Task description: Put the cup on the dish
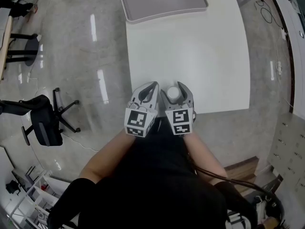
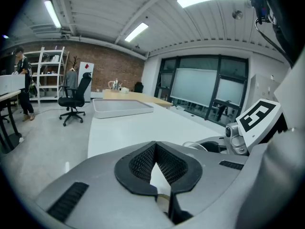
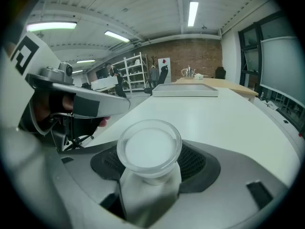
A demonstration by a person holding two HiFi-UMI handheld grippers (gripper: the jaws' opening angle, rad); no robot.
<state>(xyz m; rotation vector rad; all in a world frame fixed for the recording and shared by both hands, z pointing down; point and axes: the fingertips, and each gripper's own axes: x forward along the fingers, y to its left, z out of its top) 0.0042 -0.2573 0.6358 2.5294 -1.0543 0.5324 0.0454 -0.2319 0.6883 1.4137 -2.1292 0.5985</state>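
A small translucent white cup (image 1: 172, 94) (image 3: 149, 147) sits upright between the jaws of my right gripper (image 1: 173, 88) (image 3: 151, 165), rim up, with the black pads against its sides. It hangs just above the near edge of the white table (image 1: 200, 56). My left gripper (image 1: 151, 86) (image 2: 153, 148) is close beside it on the left, its pad tips touching and nothing between them that I can make out. From the left gripper view the cup's rim (image 2: 194, 146) shows to the right. No dish is in view apart from a shallow grey tray (image 1: 162, 1) (image 2: 121, 108) (image 3: 185, 90) at the table's far end.
A black office chair (image 1: 45, 123) stands on the grey floor left of the table. Another chair (image 2: 75, 97), white shelves (image 2: 45, 73) and a person (image 2: 21, 78) are far off by the brick wall. Wood desks lie beyond the tray.
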